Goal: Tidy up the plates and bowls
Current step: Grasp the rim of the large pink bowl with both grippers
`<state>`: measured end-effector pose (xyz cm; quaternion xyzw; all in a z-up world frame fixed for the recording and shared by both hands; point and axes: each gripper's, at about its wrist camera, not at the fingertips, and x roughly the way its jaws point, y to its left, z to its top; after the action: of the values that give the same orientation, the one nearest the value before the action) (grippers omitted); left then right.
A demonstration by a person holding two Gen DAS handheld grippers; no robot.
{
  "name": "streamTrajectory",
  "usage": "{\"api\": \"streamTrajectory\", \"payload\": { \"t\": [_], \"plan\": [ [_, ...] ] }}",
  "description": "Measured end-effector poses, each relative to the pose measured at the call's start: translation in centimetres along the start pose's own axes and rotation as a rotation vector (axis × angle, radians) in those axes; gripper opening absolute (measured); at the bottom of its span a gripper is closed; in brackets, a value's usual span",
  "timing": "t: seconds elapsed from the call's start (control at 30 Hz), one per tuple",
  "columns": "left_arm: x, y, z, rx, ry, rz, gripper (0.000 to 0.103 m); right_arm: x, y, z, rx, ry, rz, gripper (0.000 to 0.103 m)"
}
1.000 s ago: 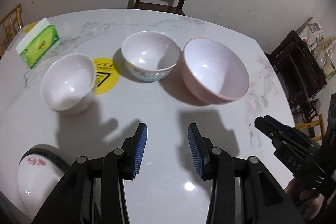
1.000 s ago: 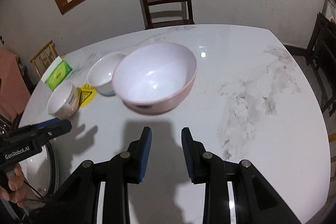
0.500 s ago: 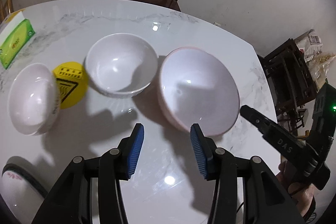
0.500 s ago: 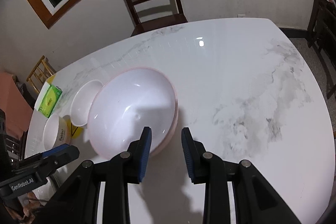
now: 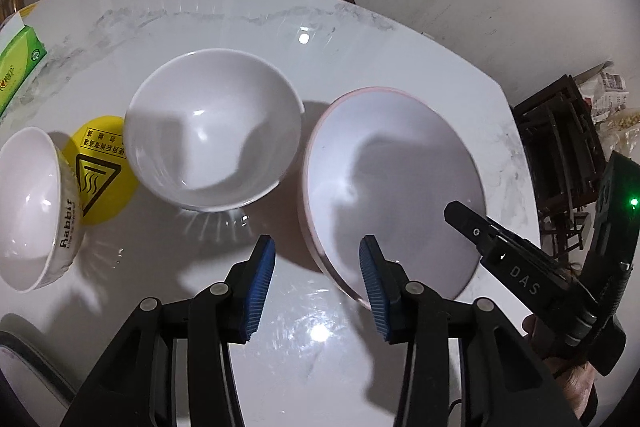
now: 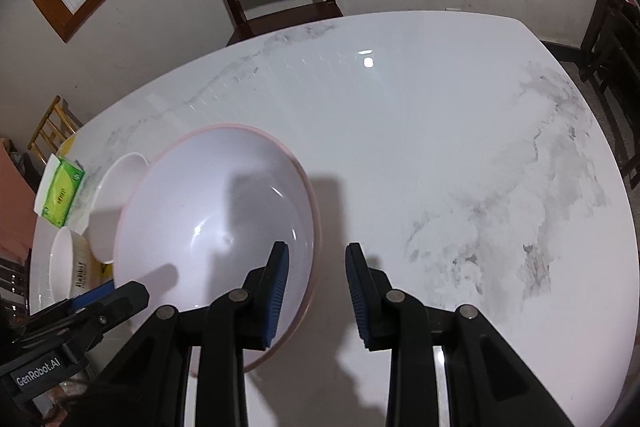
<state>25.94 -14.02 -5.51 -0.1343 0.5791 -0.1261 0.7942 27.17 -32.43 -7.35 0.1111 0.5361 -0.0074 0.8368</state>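
1. The large pink-rimmed bowl (image 5: 394,187) has a white, empty inside and stands on the marble counter (image 6: 440,131), just beside a white bowl (image 5: 212,127).
2. The left gripper (image 5: 316,287) straddles its near rim, jaws closing, pads not yet pressing.
3. The right gripper (image 6: 316,291) straddles the opposite rim, jaws apart.
4. The counter to the right lies bare to its edge.

Black left claw (image 5: 316,281), blue ribbed pads (image 5: 260,291), silver screws

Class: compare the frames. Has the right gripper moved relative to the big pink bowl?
Yes. The right gripper closed in on the pink bowl; its rim now sits between the open fingers.
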Motion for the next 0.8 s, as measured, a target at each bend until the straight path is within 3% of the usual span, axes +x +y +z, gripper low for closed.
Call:
{"api": "streamTrajectory", "payload": {
  "t": [0.1,0.23,0.47,0.8],
  "plan": [
    [0.4,0.1,0.0,-0.004,0.005,-0.008,0.028,0.4,0.1,-0.1,-0.001,-0.002,-0.003,0.029],
    [0.7,0.3,0.0,0.010,0.004,-0.023,0.021,0.8,0.3,-0.3,0.001,0.009,0.013,0.018],
    [0.5,0.2,-0.5,0.029,0.002,-0.028,0.020,0.6,0.5,-1.0,0.012,0.015,0.002,0.014],
    [-3.2,0.4,-3.7,0.064,-0.005,-0.023,0.020,-3.7,2.6,-5.0,0.003,-0.019,0.007,0.015]
  ]
}}
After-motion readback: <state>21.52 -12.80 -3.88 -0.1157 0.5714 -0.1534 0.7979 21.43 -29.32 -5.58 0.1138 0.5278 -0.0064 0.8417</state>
